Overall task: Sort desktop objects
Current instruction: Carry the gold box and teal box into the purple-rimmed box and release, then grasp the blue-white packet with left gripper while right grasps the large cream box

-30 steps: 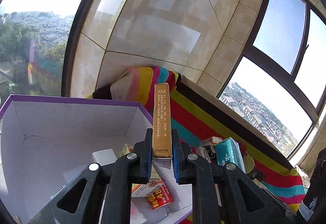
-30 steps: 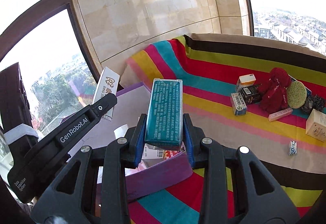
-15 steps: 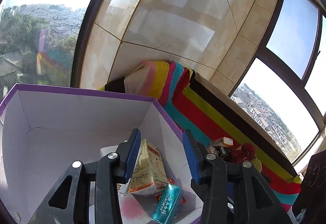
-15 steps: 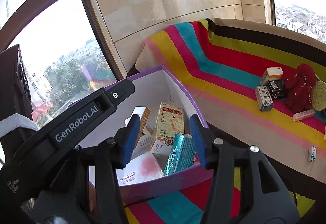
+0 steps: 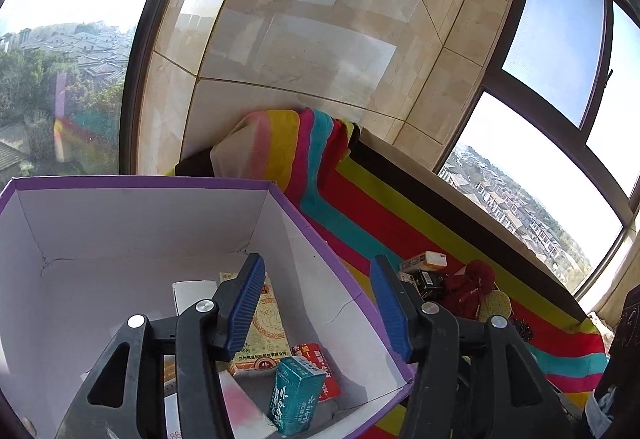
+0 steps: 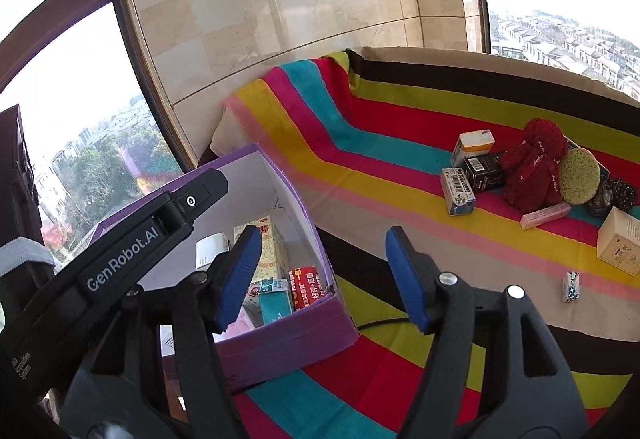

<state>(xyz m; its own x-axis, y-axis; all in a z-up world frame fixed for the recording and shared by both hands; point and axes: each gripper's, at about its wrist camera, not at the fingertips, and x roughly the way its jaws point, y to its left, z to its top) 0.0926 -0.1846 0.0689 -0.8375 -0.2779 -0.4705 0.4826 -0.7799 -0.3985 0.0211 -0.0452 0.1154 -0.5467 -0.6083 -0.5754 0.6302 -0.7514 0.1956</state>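
A purple-rimmed white box [image 5: 304,223] [image 6: 280,339] stands on the striped cloth at the left. Inside it lie a teal box [image 5: 296,395] [image 6: 274,303], a yellow carton [image 5: 264,327] [image 6: 268,251] and a red pack [image 5: 316,359] [image 6: 306,285]. My left gripper [image 5: 318,303] hangs over the box, jaws opening, nothing between them. My right gripper [image 6: 324,279] hovers over the box's near right corner, jaws opening and empty too. The body of the left gripper [image 6: 120,251] crosses the right wrist view.
On the striped cloth [image 6: 360,159] to the right lie several items: a white-orange box [image 6: 472,145], a black box [image 6: 484,171], a red knitted toy [image 6: 532,167], a green sponge [image 6: 578,175], a pink stick [image 6: 546,215] and a cream box [image 6: 620,247]. Tiled wall and windows stand behind.
Both grippers let go: the yellow carton left the left jaws and the teal box left the right jaws, and both now lie in the purple box. Both pairs of jaws widened.
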